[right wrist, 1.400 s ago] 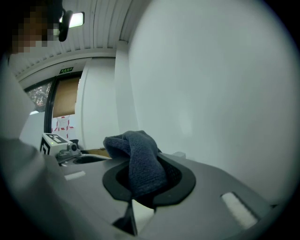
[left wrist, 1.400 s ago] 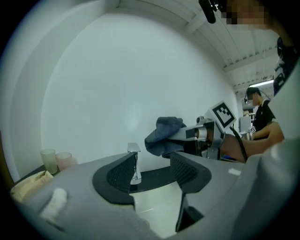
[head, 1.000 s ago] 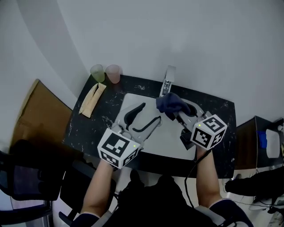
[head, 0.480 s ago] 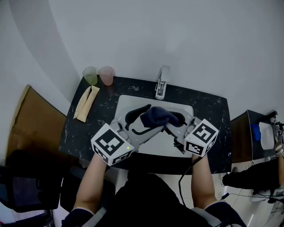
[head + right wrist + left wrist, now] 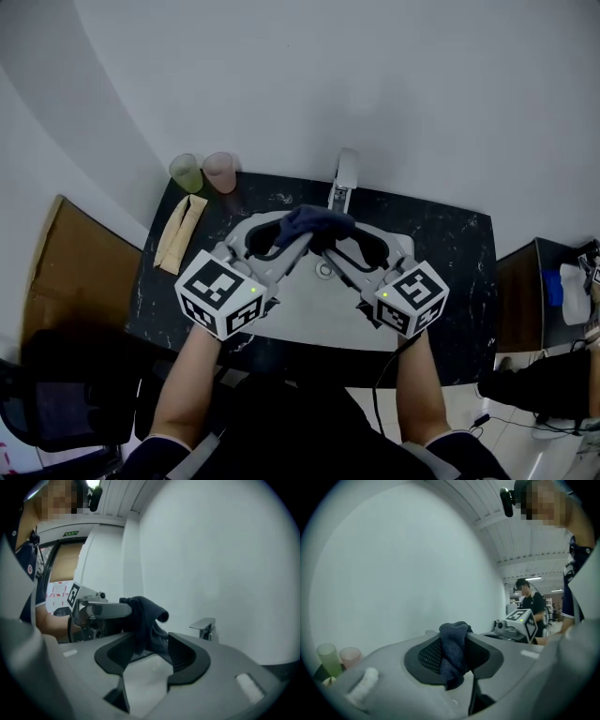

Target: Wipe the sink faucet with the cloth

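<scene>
A dark blue cloth [image 5: 314, 223] hangs over the white sink [image 5: 309, 314], just in front of the grey faucet [image 5: 344, 178]. My left gripper [image 5: 292, 234] is closing, and its pads pinch the cloth [image 5: 452, 651] between them in the left gripper view [image 5: 452, 644]. My right gripper [image 5: 344, 240] faces it from the right, its jaws opening. In the right gripper view [image 5: 150, 651] the cloth [image 5: 145, 616] droops between the spread pads, carried by the left gripper's fingers [image 5: 105, 610]. The faucet [image 5: 205, 626] stands beyond to the right.
A green cup [image 5: 186, 173] and a pink cup [image 5: 220, 172] stand at the back left corner of the black countertop [image 5: 450, 253]. A folded beige cloth [image 5: 180, 232] lies beside them. Cardboard [image 5: 66, 272] leans at the left. A person [image 5: 530, 604] stands far behind.
The cloth, first in the right gripper, has passed to the left one. The left jaws closed on it and the right jaws spread. Both grippers moved back toward the faucet.
</scene>
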A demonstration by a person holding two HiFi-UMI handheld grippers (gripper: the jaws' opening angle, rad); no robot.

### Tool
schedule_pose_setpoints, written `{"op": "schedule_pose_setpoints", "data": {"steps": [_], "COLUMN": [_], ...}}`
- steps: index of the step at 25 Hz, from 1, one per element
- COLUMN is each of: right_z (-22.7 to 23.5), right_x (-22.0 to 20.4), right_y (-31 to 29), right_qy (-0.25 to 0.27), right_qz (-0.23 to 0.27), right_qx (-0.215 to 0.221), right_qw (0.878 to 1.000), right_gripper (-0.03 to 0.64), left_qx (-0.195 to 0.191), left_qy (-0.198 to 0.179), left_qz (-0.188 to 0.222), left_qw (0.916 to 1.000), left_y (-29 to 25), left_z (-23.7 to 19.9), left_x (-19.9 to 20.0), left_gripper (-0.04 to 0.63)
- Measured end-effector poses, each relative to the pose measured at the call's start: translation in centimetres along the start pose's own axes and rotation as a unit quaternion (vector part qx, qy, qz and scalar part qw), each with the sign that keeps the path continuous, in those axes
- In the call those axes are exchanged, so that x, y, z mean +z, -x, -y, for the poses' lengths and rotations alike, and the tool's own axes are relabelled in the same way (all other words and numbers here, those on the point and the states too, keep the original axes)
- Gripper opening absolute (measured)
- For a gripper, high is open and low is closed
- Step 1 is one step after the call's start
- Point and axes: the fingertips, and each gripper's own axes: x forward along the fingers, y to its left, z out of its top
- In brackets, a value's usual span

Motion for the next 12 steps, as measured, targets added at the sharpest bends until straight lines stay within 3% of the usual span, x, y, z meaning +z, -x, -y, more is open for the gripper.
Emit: {"op": "schedule_pose_setpoints", "data": {"steps": [3, 7, 12], "right_z": [2.9, 6.2, 8.3], "right_x": [-0.4, -1.7, -5.5], "right_y": [0.3, -1.0, -3.9], "right_qy": [-0.017, -0.006, -0.024], "right_qz": [0.002, -0.028, -0.102], "right_qx": [-0.07, -0.173, -0.249], "right_qw": [0.997, 0.984, 0.963], "right_gripper": [0.198, 0.163, 0.28], "left_qx": [0.059, 0.099, 0.084], "left_qy": [0.02, 0.027, 0.056], "left_qz": [0.009, 0.002, -0.043], "left_qw": [0.998, 0.9947, 0.994], "left_y": [0.2, -1.1, -5.1], "left_z": [-4.4, -8.8, -11.7], "left_x": [-0.1, -1.5, -6.1], "left_gripper": [0.103, 0.106, 0.106]}}
